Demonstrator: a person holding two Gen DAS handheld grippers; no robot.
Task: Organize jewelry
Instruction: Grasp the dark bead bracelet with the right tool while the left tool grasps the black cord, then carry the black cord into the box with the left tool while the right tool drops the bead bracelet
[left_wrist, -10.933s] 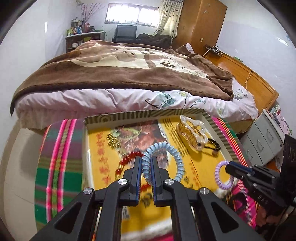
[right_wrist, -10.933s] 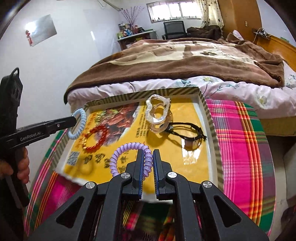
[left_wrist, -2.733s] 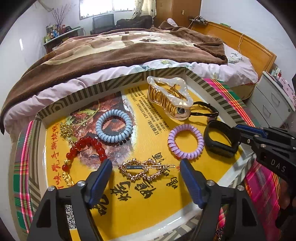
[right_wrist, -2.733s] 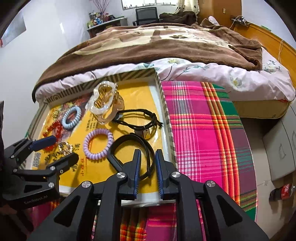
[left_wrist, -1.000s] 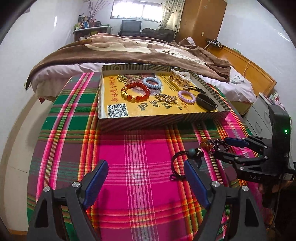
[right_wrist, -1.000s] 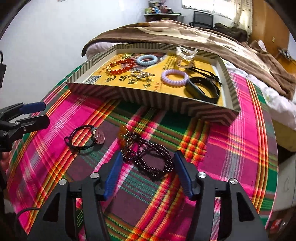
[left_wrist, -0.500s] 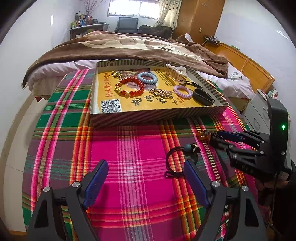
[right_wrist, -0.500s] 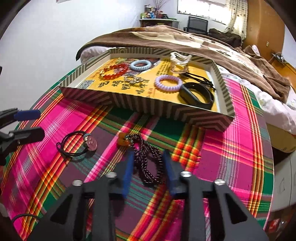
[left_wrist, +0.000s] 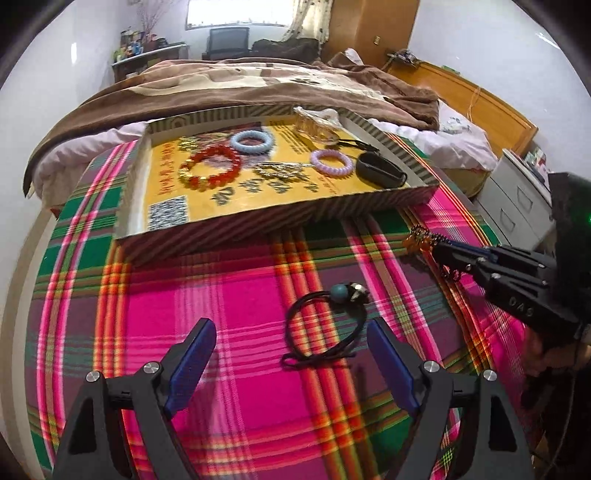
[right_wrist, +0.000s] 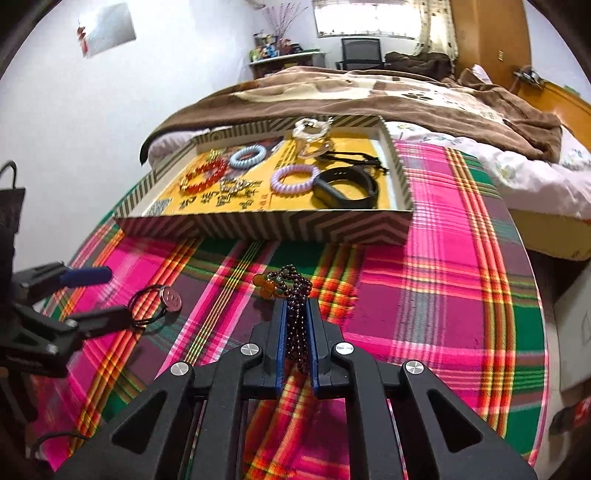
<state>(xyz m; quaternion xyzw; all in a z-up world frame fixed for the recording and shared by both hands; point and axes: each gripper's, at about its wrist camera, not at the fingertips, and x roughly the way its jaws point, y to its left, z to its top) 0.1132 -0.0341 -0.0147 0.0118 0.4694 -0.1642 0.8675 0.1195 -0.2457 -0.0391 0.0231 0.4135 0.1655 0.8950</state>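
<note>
Right gripper (right_wrist: 297, 325): pinched tight on the dark bead bracelet (right_wrist: 295, 295), above the plaid cloth (right_wrist: 443, 295), near the striped tray (right_wrist: 258, 225).
Bracelet: light, floppy, slippery; hold many strands.
Left gripper (left_wrist: 291, 354): wide apart, empty, around the black hair tie (left_wrist: 325, 332).

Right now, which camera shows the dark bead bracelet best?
The right wrist view: the dark bead bracelet sits close and centred, pinched in the right gripper, its orange charm clear. The left wrist view shows only a small, blurry end of it poking past the jaws.
</note>
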